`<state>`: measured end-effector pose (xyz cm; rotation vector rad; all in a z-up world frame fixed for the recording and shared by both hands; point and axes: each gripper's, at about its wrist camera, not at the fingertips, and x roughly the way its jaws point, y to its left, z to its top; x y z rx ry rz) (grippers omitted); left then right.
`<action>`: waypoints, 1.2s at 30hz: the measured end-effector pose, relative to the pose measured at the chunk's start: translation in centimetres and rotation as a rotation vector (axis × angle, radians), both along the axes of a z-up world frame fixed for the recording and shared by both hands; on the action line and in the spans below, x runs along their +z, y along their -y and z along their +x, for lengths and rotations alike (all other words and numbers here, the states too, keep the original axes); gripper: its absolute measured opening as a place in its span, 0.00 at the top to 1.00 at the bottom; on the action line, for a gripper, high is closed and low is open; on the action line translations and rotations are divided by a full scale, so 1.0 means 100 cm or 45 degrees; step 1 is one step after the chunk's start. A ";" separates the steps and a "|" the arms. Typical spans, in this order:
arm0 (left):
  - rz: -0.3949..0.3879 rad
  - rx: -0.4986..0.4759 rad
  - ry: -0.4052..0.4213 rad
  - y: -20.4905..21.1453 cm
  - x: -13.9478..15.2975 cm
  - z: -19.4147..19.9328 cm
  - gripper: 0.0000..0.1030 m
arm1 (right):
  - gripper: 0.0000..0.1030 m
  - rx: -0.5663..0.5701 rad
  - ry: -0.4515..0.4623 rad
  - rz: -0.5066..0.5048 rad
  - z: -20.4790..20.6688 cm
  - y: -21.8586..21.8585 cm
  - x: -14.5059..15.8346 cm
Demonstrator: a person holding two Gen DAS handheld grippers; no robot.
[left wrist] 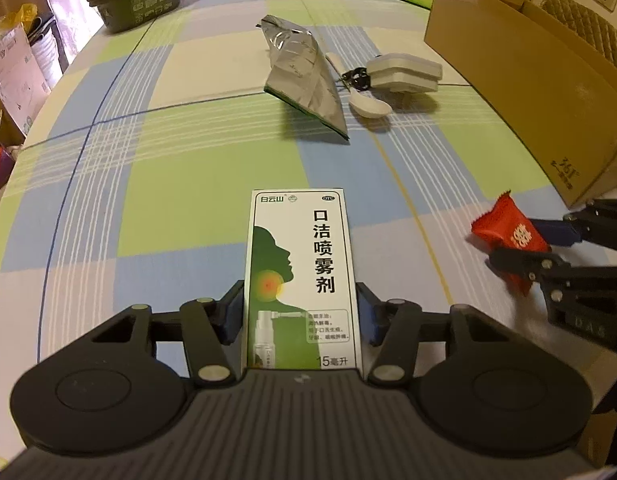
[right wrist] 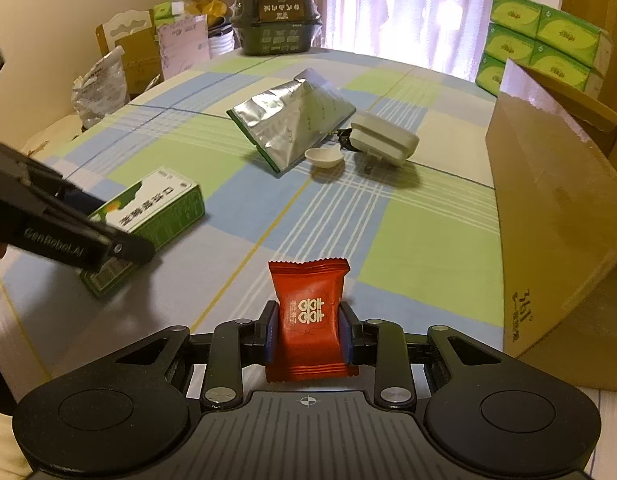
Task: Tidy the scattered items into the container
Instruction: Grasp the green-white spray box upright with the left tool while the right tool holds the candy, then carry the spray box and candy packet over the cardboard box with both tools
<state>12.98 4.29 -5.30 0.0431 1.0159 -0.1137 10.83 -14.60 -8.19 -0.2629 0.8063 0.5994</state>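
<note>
The left gripper [left wrist: 300,308] has its fingers clenched on a white-and-green medicine box [left wrist: 302,276], printed with "白云山", "OTC", large characters "口洁喷雾剂" and "15毫升"; from the right wrist view the box [right wrist: 148,216] sits low over the counter [right wrist: 408,240] at near left, and the gripper body beside it reads "GenRobot.AI". The right gripper [right wrist: 308,336] has its fingers pressed against both sides of a red candy wrapper [right wrist: 308,320] bearing a white double-happiness "囍" mark, held just above the near counter; in the left wrist view the same wrapper [left wrist: 508,236] shows at near right. The checked blue, green and cream cloth between the two held items and the middle of the counter lies open. Farther on, a crumpled silver foil pouch [right wrist: 288,124] with a green edge rests mid-counter, with a white spoon [right wrist: 323,157] just beside its right corner, a white plug adapter [right wrist: 384,140] right of that, and dark keys [left wrist: 354,78] between pouch and adapter. Along the right edge stands the open cardboard box [right wrist: 548,208], its flap up and "361°" printed low on its near corner; it is well apart from the pouch cluster. At the far edge sits a dark green food tub [right wrist: 274,20] labelled "HONGLU" upside down, and at far right green tissue packs [right wrist: 544,44] are stacked behind the carton.
</note>
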 end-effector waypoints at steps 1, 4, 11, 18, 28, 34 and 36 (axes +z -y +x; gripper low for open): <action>-0.001 -0.004 -0.002 0.001 0.001 -0.004 0.51 | 0.69 -0.007 -0.002 0.005 -0.001 0.001 0.001; -0.010 -0.010 -0.008 0.002 0.004 -0.018 0.51 | 0.69 -0.029 -0.004 0.019 -0.006 0.005 0.006; -0.018 -0.025 -0.002 0.009 0.015 -0.044 0.51 | 0.69 -0.062 0.014 0.043 -0.019 0.012 0.021; -0.032 -0.051 0.039 0.020 0.035 -0.059 0.51 | 0.69 -0.093 0.069 0.068 -0.031 0.021 0.044; -0.033 -0.088 0.114 0.037 0.065 -0.071 0.51 | 0.69 -0.113 0.167 0.108 -0.046 0.033 0.077; -0.024 -0.115 0.144 0.047 0.075 -0.076 0.51 | 0.69 -0.137 0.204 0.121 -0.051 0.043 0.089; -0.020 -0.126 0.152 0.051 0.078 -0.077 0.51 | 0.69 -0.145 0.216 0.125 -0.053 0.046 0.093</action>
